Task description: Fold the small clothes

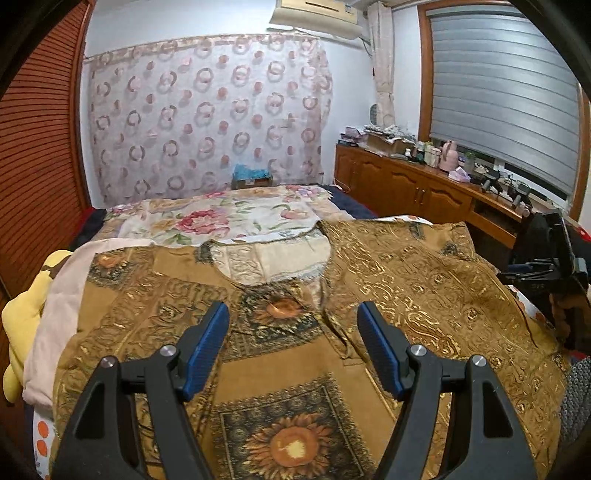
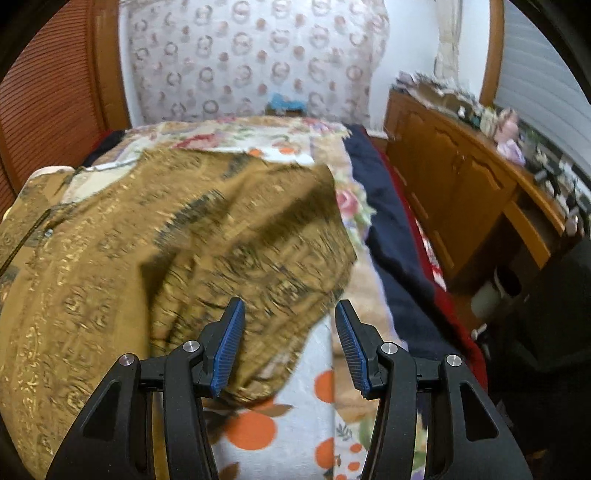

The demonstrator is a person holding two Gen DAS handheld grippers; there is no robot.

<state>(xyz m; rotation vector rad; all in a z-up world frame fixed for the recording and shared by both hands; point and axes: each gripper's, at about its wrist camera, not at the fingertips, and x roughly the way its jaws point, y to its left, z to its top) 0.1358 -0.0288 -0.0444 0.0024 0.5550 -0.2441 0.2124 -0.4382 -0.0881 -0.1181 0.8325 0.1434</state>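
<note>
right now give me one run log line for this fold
stage: before first fold | shirt: spread flat on bed | left tongs: open, empty, over shirt | right tongs: open, empty, at shirt's edge

No writing is showing itself clearly enough to be read anywhere here. The air conditioner (image 1: 314,14) high on the wall is carrying a small label at its right end, but it is coming out far too tiny to make out. The bottles and boxes crowding the wooden sideboard (image 1: 406,177) are blurring together, their labels staying illegible. The patterned garment (image 1: 295,369) is bearing sunflowers and scrollwork only, no lettering.
</note>
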